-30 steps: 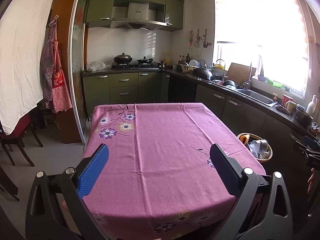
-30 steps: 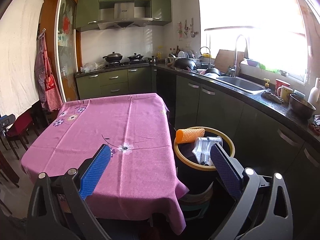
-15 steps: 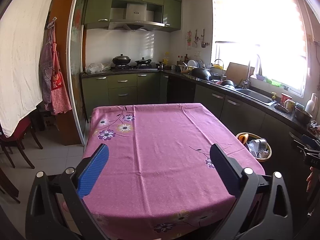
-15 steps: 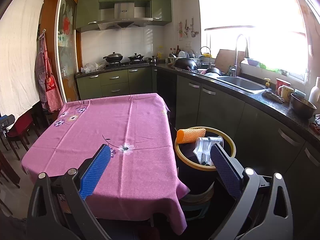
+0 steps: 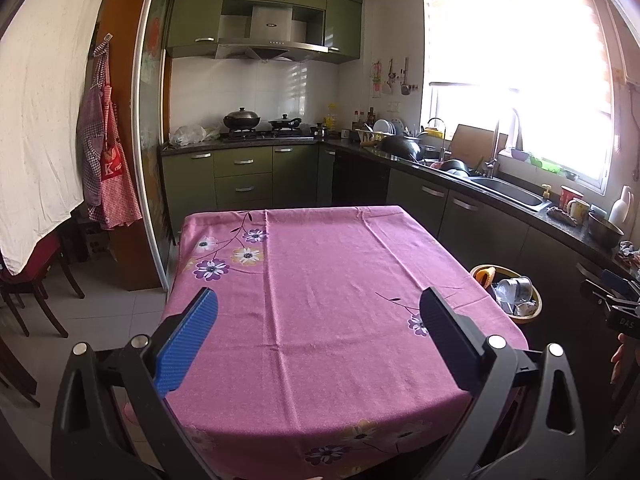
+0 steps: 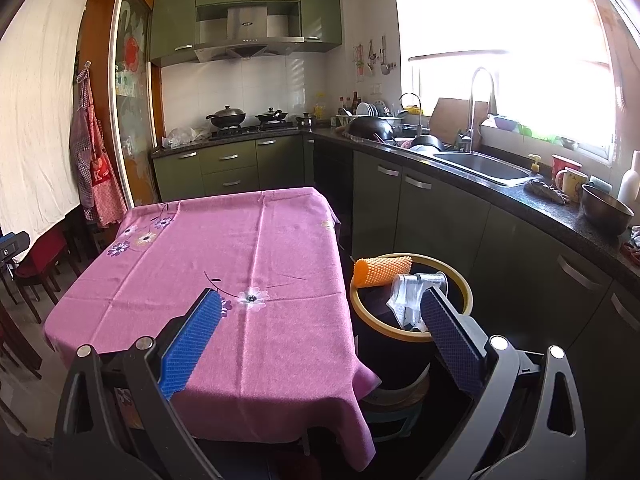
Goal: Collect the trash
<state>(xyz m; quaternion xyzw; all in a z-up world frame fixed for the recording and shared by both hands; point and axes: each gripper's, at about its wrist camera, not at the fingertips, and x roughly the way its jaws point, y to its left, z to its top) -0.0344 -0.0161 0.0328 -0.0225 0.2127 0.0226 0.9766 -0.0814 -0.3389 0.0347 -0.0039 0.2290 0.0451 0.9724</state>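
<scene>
A black bin with a yellow rim (image 6: 464, 286) stands to the right of the table. An orange bumpy roll (image 6: 382, 271) lies across its rim, and clear plastic with a metal can (image 6: 414, 296) sits inside. The left wrist view shows the same bin (image 5: 534, 312) past the table's right edge. My right gripper (image 6: 320, 300) is open and holds nothing; its right finger overlaps the bin. Over the table's near end, my left gripper (image 5: 320, 300) is open too, with nothing between its fingers. The pink flowered tablecloth (image 5: 332, 276) has no loose items on it.
Green kitchen cabinets and a dark counter (image 6: 480, 184) with a sink, pots and cups run behind and to the right. Dark chairs (image 5: 28, 280) stand at the left. A hand and part of the other gripper (image 5: 616, 320) show at the right edge.
Both views have drifted slightly; the table and bin sit a little lower and nearer. Both grippers stay open and empty.
</scene>
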